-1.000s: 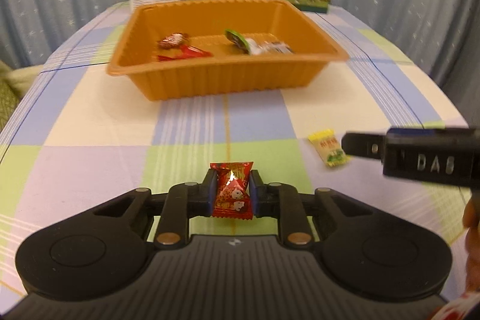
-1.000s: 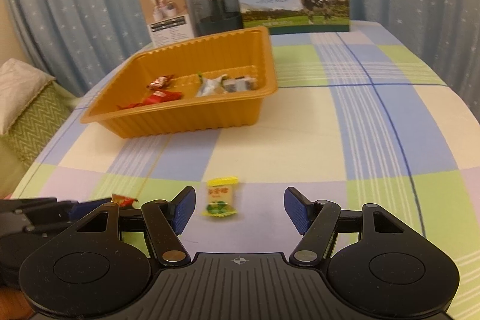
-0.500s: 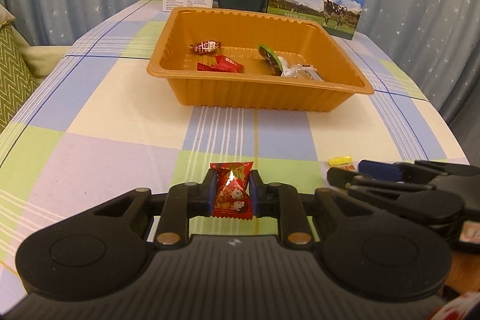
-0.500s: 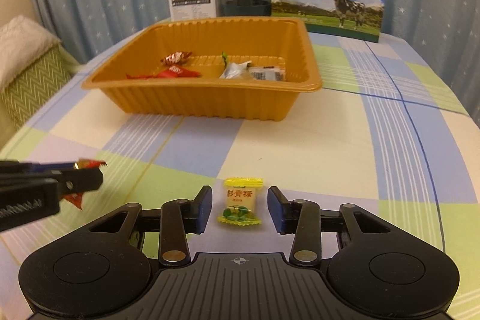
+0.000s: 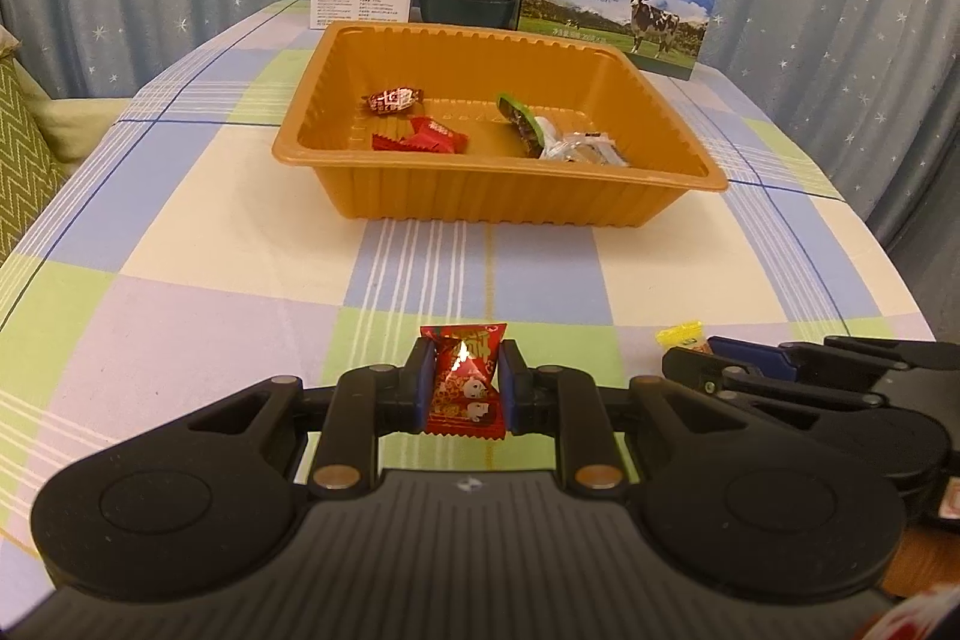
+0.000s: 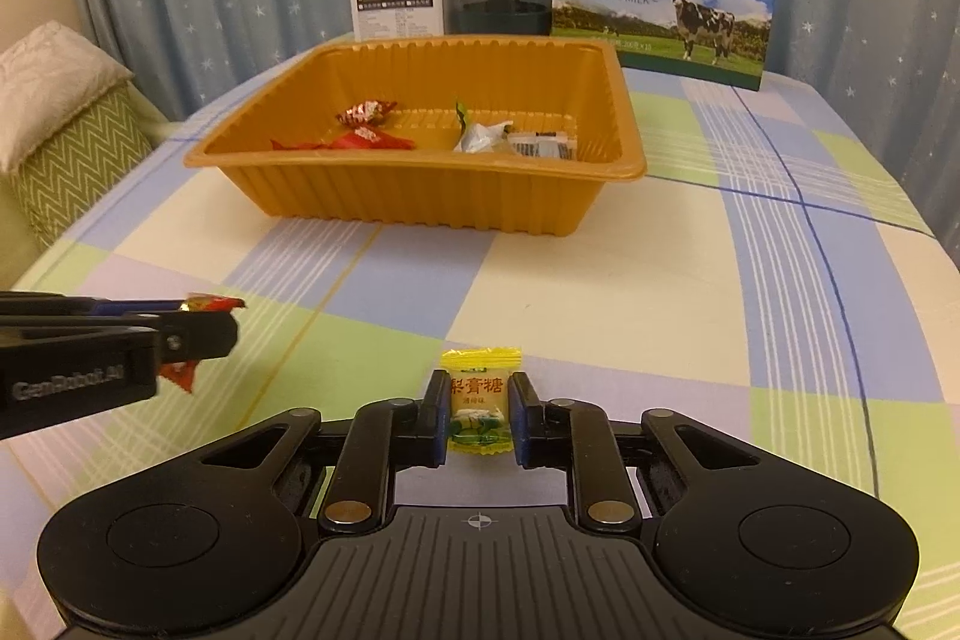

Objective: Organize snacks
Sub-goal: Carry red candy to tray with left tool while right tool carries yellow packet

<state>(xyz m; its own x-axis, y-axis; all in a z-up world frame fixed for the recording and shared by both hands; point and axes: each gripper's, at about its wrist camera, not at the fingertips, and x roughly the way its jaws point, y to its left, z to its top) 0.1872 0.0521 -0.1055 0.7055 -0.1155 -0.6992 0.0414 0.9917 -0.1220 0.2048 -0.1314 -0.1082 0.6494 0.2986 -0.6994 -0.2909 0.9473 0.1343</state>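
Red candy [image 5: 463, 381] clamped in left gripper [image 5: 462, 388] | right gripper [image 6: 480, 418] just closed on yellow candy [image 6: 479, 409] | orange tray [image 6: 420, 202] well ahead of both

Left gripper [image 5: 462, 388]: jaws clamped on a red candy [image 5: 463, 381], pads pressed to both sides of the wrapper, pitched down toward the table. Right gripper [image 6: 480, 415]: jaws have just been closing, yellow candy [image 6: 480, 403] now between the blue pads, contact on both sides. Same downward pitch. The two grippers sit side by side, near each other, fingers pointing the same way.
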